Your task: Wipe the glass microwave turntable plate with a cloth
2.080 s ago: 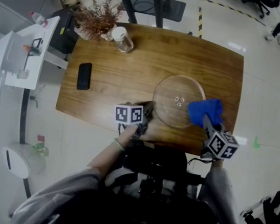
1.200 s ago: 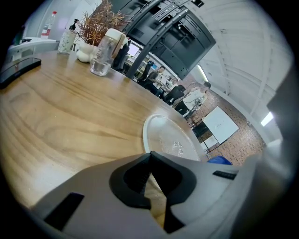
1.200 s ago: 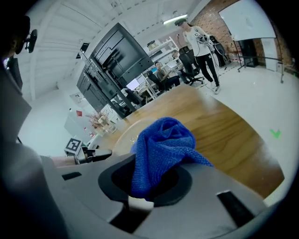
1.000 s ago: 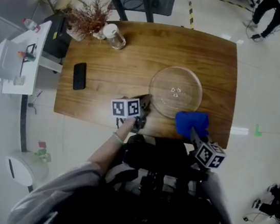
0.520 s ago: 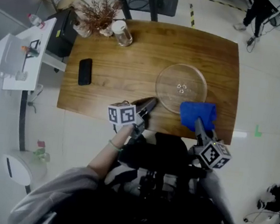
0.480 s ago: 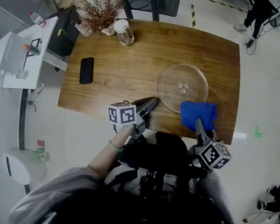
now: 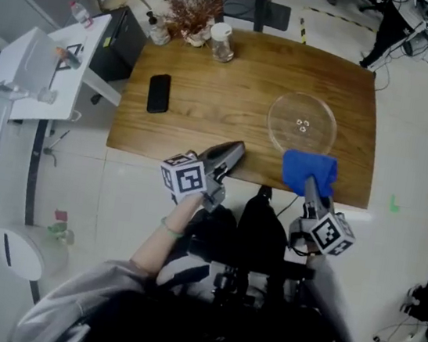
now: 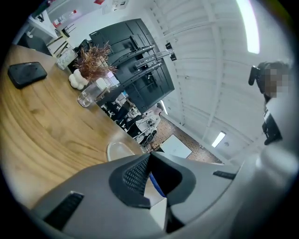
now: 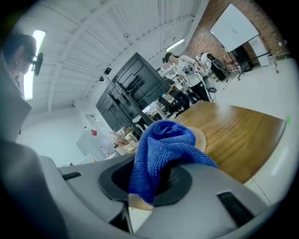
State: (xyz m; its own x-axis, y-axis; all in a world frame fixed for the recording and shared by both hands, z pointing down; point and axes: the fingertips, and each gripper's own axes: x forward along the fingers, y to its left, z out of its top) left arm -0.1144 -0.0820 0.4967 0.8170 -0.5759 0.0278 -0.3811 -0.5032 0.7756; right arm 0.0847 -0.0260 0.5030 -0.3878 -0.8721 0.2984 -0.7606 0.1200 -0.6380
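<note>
The clear glass turntable plate point(image 7: 303, 123) lies flat on the right part of the wooden table point(image 7: 207, 110). A blue cloth point(image 7: 307, 170) hangs bunched just in front of the plate, over the table's front edge, with my right gripper point(image 7: 309, 184) shut on it. In the right gripper view the cloth point(image 9: 161, 151) fills the jaws and the plate point(image 9: 202, 137) shows only as a pale sliver behind it. My left gripper point(image 7: 235, 150) is shut and holds nothing, at the front edge left of the plate. The plate point(image 8: 119, 150) peeks over its jaws in the left gripper view.
A black phone point(image 7: 158, 93) lies on the table's left part. A lidded glass jar point(image 7: 221, 42), dried flowers point(image 7: 191, 5) and a small bottle point(image 7: 156, 30) stand at the back edge. A white side table point(image 7: 39, 63) stands to the left of the table.
Both grippers have drawn back toward me to the table's front edge. The cloth has come off the plate's right rim and is now in front of the plate. The head camera has shifted.
</note>
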